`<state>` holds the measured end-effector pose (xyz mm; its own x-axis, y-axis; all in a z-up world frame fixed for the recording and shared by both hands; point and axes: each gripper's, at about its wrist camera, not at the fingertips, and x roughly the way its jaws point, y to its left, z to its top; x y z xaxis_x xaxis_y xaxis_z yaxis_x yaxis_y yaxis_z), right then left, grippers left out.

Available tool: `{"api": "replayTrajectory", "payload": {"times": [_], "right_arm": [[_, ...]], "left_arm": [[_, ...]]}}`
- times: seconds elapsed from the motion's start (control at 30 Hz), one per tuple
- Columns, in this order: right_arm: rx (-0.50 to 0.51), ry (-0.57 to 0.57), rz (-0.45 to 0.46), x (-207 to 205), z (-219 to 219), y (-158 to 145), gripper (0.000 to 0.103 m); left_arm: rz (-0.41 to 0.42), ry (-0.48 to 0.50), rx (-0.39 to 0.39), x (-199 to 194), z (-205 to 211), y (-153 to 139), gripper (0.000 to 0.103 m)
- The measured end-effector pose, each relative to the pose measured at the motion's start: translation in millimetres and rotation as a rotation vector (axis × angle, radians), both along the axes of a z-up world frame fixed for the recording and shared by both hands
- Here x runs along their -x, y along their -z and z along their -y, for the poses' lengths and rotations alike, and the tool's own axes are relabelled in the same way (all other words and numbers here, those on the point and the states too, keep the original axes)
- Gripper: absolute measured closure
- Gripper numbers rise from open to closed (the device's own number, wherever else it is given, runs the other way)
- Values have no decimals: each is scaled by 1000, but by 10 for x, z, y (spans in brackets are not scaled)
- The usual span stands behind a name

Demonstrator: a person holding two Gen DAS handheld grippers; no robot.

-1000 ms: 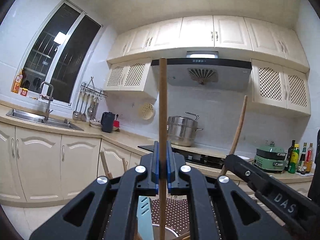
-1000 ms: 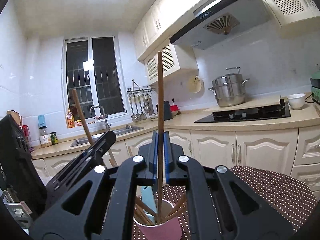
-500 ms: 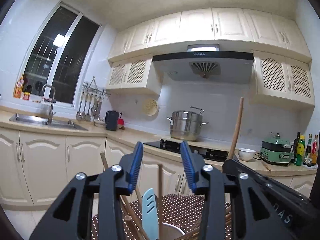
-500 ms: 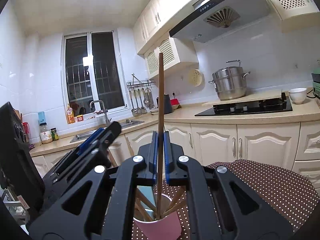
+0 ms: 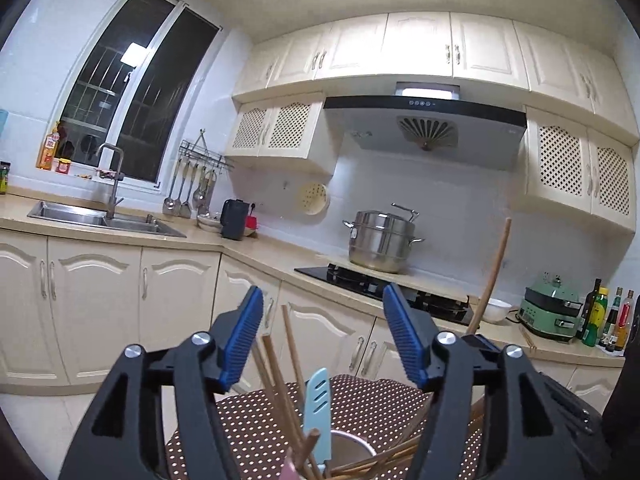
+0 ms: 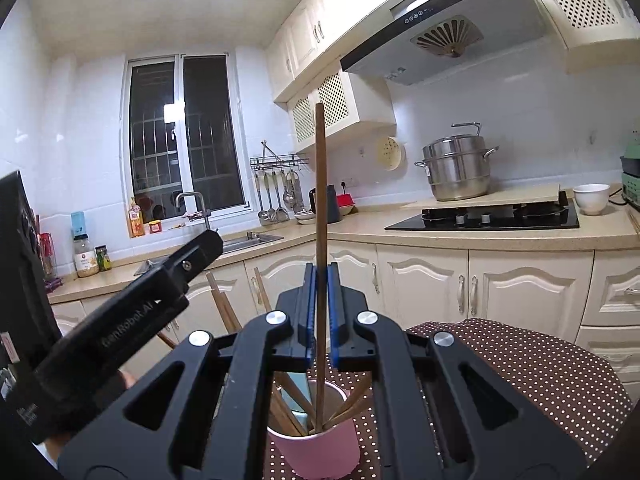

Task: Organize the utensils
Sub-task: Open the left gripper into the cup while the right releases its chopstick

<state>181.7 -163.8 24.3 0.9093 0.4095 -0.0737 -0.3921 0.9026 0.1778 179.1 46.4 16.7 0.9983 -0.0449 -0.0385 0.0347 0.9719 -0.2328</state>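
pink cup (image 6: 316,446); right tool (image 6: 320,312) grips one chopstick (image 6: 319,200).

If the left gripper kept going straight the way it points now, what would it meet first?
Probably nothing close. The open left gripper points above the chopsticks and blue knife in the cup, toward the cabinet doors under the stove. Depth is uncertain.

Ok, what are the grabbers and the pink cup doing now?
Left hand-held gripper open, empty. Right hand-held gripper shut on chopstick, tip in pink cup. Cup crowded: other chopsticks, blue knife.
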Motion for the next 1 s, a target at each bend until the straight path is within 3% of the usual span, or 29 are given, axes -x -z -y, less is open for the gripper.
{"api": "replayTrajectory", "payload": {"times": [0.1, 0.17, 0.2, 0.23, 0.57, 1.0], "right_arm": [[22, 13, 1, 32, -44, -17, 95], [30, 22, 5, 54, -65, -33, 83], [30, 24, 9, 73, -70, -47, 62], [27, 38, 15, 96, -67, -56, 57], [51, 60, 30, 261, -57, -148, 55], [104, 117, 4, 561, 80, -187, 47]], "left_arm": [[-9, -5, 0, 58, -45, -7, 40], [-15, -4, -7, 82, -62, -19, 39], [-18, -5, -10, 90, -58, -27, 39], [-21, -12, -5, 107, -84, -38, 37], [-59, -24, -29, 286, -181, -161, 36], [-225, -8, -107, 573, -61, -136, 34]]}}
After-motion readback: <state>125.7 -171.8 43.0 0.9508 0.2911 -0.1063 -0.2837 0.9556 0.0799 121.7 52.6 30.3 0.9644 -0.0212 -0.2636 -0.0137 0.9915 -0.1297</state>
